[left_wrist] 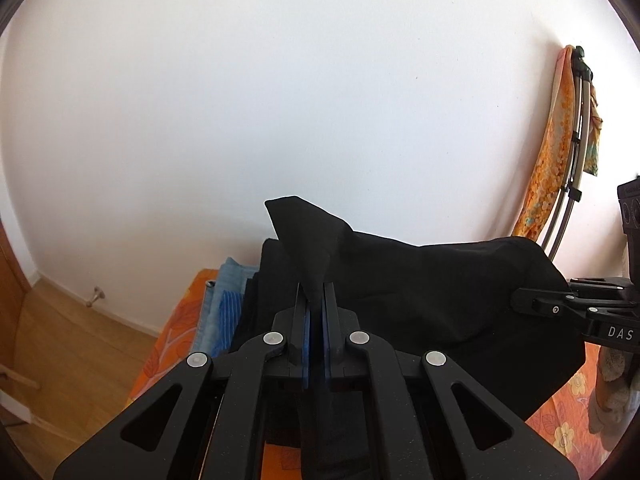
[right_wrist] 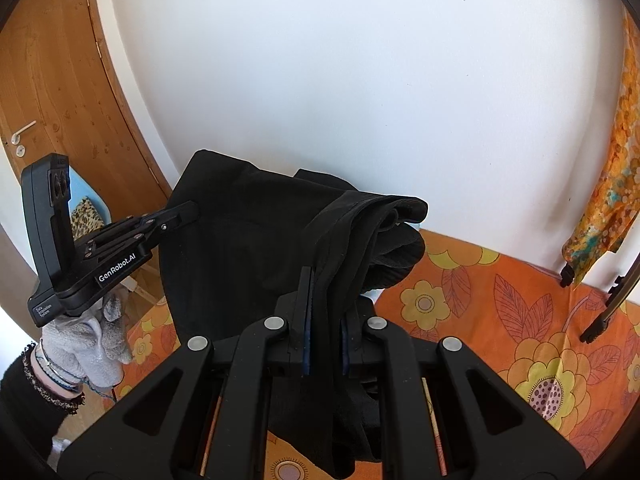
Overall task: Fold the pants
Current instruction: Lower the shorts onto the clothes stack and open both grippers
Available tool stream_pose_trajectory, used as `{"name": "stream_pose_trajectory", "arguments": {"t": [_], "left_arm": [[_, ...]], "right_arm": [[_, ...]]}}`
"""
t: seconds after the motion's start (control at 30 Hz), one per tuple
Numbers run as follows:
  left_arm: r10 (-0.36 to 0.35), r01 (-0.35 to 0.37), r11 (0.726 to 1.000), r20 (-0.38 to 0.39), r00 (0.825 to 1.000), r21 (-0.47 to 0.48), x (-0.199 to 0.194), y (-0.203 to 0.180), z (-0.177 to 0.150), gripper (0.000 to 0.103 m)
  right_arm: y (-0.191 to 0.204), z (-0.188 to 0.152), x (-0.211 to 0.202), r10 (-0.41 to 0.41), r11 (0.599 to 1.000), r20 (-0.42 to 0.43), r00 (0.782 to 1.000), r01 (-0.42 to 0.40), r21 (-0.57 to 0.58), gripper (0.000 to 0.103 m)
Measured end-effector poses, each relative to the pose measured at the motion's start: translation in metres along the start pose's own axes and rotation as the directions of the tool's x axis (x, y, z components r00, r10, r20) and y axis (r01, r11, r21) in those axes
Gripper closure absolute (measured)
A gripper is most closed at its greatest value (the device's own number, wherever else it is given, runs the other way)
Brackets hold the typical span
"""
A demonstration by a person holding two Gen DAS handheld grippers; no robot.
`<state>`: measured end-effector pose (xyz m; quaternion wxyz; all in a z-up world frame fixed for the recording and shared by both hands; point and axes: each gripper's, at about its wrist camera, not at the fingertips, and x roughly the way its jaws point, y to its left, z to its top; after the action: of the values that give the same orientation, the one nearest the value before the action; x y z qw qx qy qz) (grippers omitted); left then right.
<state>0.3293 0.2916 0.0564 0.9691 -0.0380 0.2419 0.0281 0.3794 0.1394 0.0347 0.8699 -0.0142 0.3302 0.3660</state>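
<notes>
left gripper (left_wrist: 316, 300): clamped on black pants (left_wrist: 420, 292) corner | right gripper (right_wrist: 325, 312): pinching bunched edge | pants raised between both, likely aligning a fold over floral bedspread (right_wrist: 500, 320)

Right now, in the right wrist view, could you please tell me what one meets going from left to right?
Wooden door → left gripper → black pants → right gripper → flowered orange cover → hanging orange cloth.

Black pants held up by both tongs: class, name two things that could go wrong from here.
1. The left tongs pinch only a narrow peak of the black pants; it could slip free.
2. The right tongs clamp a thick bunch, so layers may shift and fold unevenly onto the orange floral cover.
</notes>
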Motion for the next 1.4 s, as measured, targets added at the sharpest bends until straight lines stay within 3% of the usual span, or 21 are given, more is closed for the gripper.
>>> {"name": "stream_pose_trajectory", "arguments": {"t": [0.1, 0.37, 0.57, 0.8, 0.83, 0.9, 0.93, 0.97, 1.03, 1.4], "left_arm": [[0.025, -0.025, 0.999, 0.030, 0.999, 0.020, -0.005, 0.004, 0.020, 0.100], [0.095, -0.097, 0.994, 0.043, 0.995, 0.050, 0.032, 0.023, 0.051, 0.100], [0.123, -0.123, 0.992, 0.004, 0.992, 0.019, 0.074, 0.045, 0.050, 0.100], [0.148, -0.150, 0.988, -0.062, 0.987, -0.031, 0.130, 0.056, 0.027, 0.100], [0.156, -0.158, 0.987, -0.072, 0.985, -0.031, 0.133, 0.059, 0.024, 0.098], [0.182, -0.186, 0.982, -0.095, 0.979, -0.033, 0.139, 0.060, 0.022, 0.094], [0.189, -0.194, 0.980, -0.101, 0.977, -0.042, 0.140, 0.061, 0.022, 0.090], [0.184, -0.190, 0.980, -0.099, 0.978, -0.057, 0.138, 0.065, 0.022, 0.079], [0.198, -0.203, 0.978, -0.078, 0.977, -0.056, 0.129, 0.069, 0.022, 0.064], [0.181, -0.182, 0.983, -0.061, 0.982, -0.007, 0.101, 0.045, 0.013, 0.064]], "right_arm": [[0.008, 0.009, 0.003, 0.001, 1.000, 0.033, 0.999, -0.001, -0.009, 0.093], [0.015, 0.022, 0.043, 0.033, 0.998, 0.068, 0.997, -0.036, 0.042, 0.093], [0.007, 0.017, 0.086, 0.063, 0.991, 0.050, 0.997, -0.069, 0.119, 0.093], [-0.018, 0.008, 0.121, 0.021, 0.986, 0.009, 1.000, -0.022, 0.167, 0.091], [-0.022, 0.008, 0.126, 0.014, 0.984, -0.007, 1.000, -0.013, 0.179, 0.089], [-0.038, 0.008, 0.133, -0.028, 0.976, -0.047, 0.999, 0.037, 0.216, 0.064], [-0.045, 0.007, 0.135, -0.059, 0.970, -0.064, 0.996, 0.072, 0.232, 0.047], [-0.051, 0.006, 0.134, -0.079, 0.965, -0.066, 0.995, 0.093, 0.244, 0.043], [-0.059, 0.004, 0.131, -0.093, 0.964, -0.067, 0.993, 0.107, 0.245, 0.043], [-0.046, -0.002, 0.099, -0.131, 0.978, -0.036, 0.991, 0.135, 0.158, 0.043]]}}
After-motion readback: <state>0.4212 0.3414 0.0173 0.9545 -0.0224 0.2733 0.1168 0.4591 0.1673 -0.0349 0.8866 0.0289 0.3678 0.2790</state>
